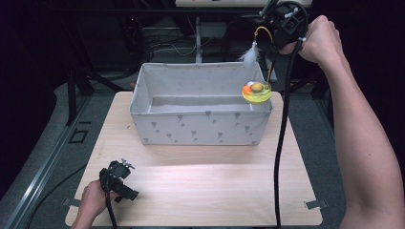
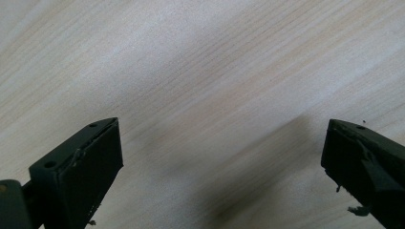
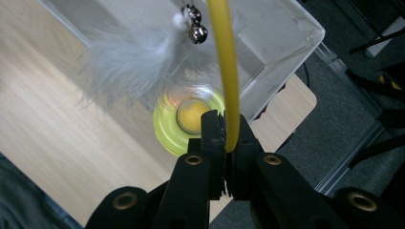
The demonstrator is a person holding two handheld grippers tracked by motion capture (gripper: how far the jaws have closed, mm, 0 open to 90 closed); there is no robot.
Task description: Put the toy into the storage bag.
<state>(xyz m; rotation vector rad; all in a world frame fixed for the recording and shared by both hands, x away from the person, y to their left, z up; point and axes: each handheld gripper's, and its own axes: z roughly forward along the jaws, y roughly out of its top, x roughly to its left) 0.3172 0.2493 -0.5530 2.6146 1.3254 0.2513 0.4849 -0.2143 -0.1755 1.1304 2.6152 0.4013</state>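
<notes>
Yellow feather cat toy (image 1: 257,92), dangling by wire, seemingly over grey bin's (image 1: 200,125) corner

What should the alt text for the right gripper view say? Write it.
The right gripper, jaws shut, pinches the curved yellow wand of a cat toy, whose white feather, small silver bells and round yellow-green base hang over the corner of a grey fabric box on a pale wooden table.

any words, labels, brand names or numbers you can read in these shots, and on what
None can be read.
The grey fabric bin carries only a repeated small dark motif, no lettering.
The yellow toy, its feather and bells bear no print.
The right gripper, shut on the toy's yellow stem, the left gripper and the wooden table show no label or number.
</notes>
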